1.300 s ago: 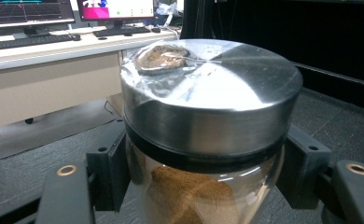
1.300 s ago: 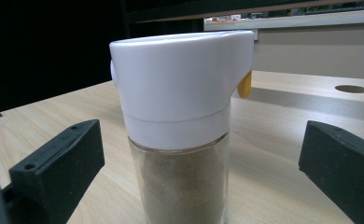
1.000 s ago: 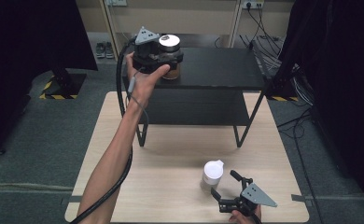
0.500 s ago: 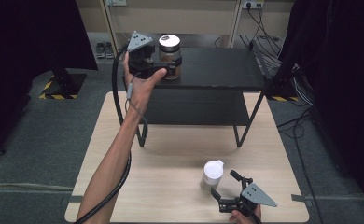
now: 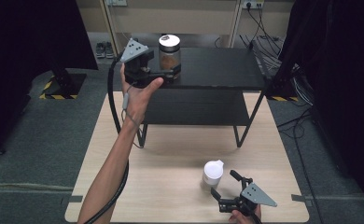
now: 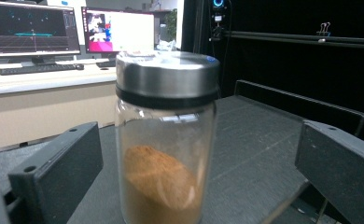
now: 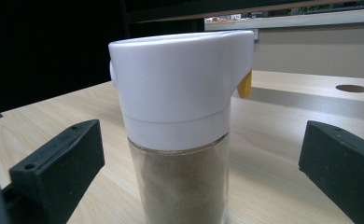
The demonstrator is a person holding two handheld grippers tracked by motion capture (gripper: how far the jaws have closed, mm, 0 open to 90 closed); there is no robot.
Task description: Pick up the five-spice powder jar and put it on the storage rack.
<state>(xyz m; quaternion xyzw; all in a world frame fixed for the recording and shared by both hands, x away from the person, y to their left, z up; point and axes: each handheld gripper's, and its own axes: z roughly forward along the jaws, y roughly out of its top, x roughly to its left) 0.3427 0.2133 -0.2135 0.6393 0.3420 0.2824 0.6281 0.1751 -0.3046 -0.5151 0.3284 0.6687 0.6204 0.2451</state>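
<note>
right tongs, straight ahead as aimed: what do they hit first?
Probably the white-capped shaker: it stands centred between the open jaws of the right tongs, on the table. Exact gap unclear.

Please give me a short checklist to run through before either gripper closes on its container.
1. Left gripper open around the glass jar: ok, a gap shows on each side in the left gripper view.
2. Jar upright on the black shelf, metal lid on: ok.
3. Right gripper open: ok.
4. White-capped shaker upright on the wooden table: ok.
5. Shaker centred between the fingers: ok in the right gripper view.
6. Lid screwed tight: cannot tell.
</note>
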